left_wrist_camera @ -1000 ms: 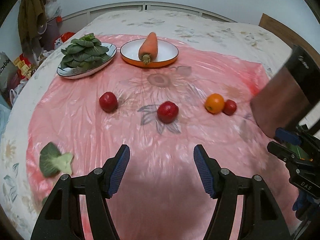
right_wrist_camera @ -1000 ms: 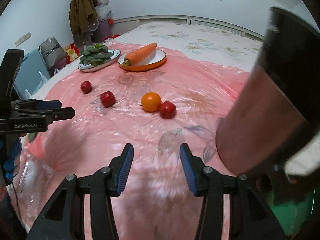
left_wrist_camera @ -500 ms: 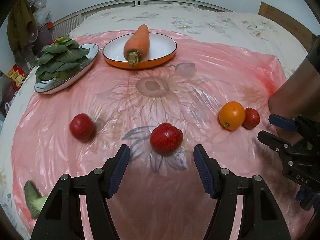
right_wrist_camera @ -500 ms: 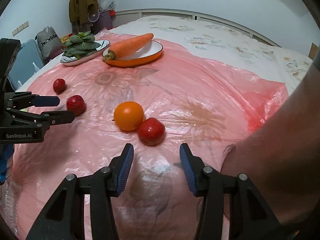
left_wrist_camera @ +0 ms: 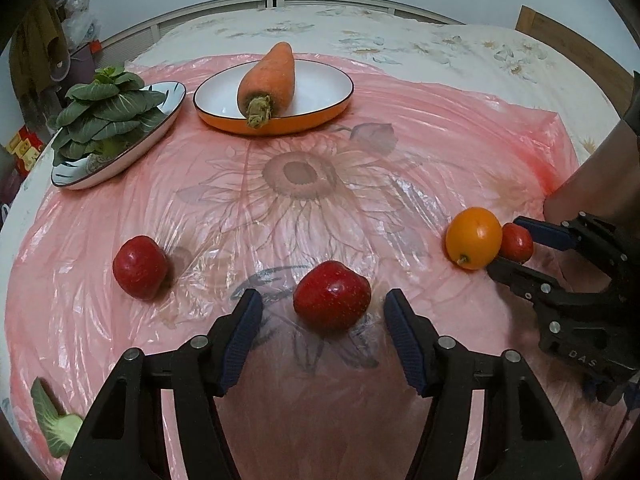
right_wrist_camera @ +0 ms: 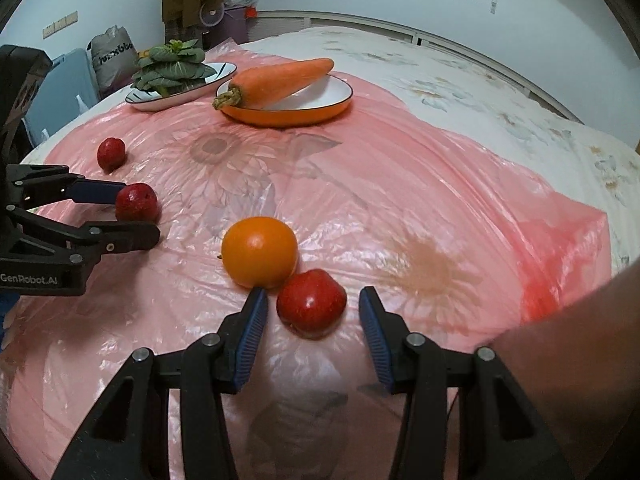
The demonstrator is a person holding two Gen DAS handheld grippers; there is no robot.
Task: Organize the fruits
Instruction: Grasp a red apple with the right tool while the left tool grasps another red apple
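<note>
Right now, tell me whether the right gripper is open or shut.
Open. The right gripper has its blue pads spread on either side of a red apple, with gaps showing on both sides; neither pad touches it yet.

Hidden and cut-off parts

Small apple (left_wrist_camera: 518,243) half behind the orange (left_wrist_camera: 473,237) — leaf (left_wrist_camera: 54,426) clipped at the left edge; forearm (right_wrist_camera: 580,364) blurred, cut by the frame.
</note>
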